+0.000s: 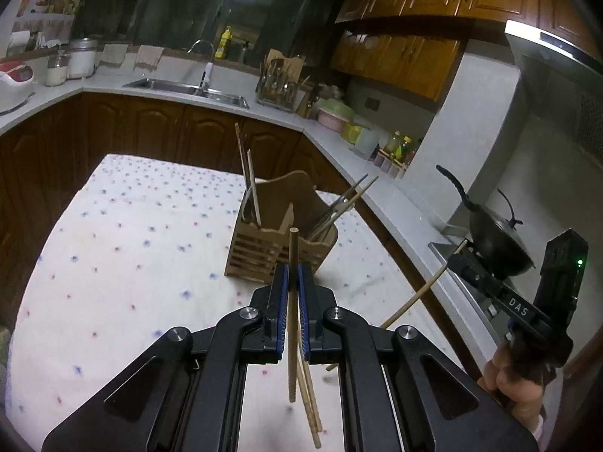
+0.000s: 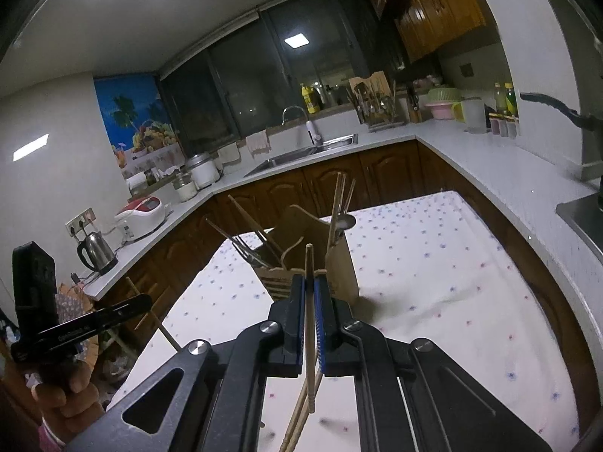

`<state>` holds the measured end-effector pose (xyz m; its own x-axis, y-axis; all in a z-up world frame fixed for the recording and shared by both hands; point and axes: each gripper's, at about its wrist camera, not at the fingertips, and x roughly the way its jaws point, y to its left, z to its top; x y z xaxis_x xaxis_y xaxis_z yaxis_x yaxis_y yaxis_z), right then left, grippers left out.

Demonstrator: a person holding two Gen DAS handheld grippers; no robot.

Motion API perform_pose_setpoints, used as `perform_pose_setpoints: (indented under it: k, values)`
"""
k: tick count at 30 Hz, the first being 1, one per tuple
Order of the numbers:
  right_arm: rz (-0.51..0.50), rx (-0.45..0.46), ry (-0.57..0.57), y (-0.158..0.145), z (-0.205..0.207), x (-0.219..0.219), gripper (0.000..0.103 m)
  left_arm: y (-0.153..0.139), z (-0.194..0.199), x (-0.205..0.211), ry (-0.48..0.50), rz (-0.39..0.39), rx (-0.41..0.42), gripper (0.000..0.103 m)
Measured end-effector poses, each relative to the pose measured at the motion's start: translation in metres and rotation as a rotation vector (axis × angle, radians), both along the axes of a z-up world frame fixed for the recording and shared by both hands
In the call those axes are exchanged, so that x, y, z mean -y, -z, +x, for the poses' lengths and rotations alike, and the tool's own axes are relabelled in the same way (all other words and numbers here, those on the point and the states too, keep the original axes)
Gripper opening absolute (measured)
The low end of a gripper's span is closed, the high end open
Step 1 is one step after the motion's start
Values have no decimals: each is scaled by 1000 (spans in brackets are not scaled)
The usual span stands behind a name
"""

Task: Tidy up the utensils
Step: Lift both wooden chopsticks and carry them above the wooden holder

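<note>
- Cloth (image 1: 132,263): white, dotted with small blue and pink flowers.
- Holder (image 1: 280,226): pale tan wood.
- Chopsticks (image 1: 293,301): light beige.
- Gripper (image 1: 293,290): black, with blue pads (image 1: 284,293).
- Cabinets (image 1: 158,128): dark brown.
- Wok (image 1: 497,241): black.

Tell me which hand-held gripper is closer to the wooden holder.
Roughly equal, left perhaps nearer. Left hand-held gripper and right hand-held gripper each clamp chopsticks just short of the wooden holder.

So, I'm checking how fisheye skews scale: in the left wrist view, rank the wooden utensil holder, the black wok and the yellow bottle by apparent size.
1. wooden utensil holder, nearest on the table
2. black wok, somewhat smaller
3. yellow bottle, smallest, though far off by the window, so true size is unsure
</note>
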<state>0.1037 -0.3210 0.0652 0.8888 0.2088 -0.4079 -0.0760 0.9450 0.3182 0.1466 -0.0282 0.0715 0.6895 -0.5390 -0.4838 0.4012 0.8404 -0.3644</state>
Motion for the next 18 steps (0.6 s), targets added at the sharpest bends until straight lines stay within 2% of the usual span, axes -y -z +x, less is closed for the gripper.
perform_pose_setpoints:
  k: [9, 18]
  values:
    - [-5, 25, 7, -10, 12, 4, 5, -20, 14, 0, -15, -9, 46, 5]
    - [11, 94, 24, -37, 36, 10, 5, -51, 38, 2, -39, -23, 110, 5]
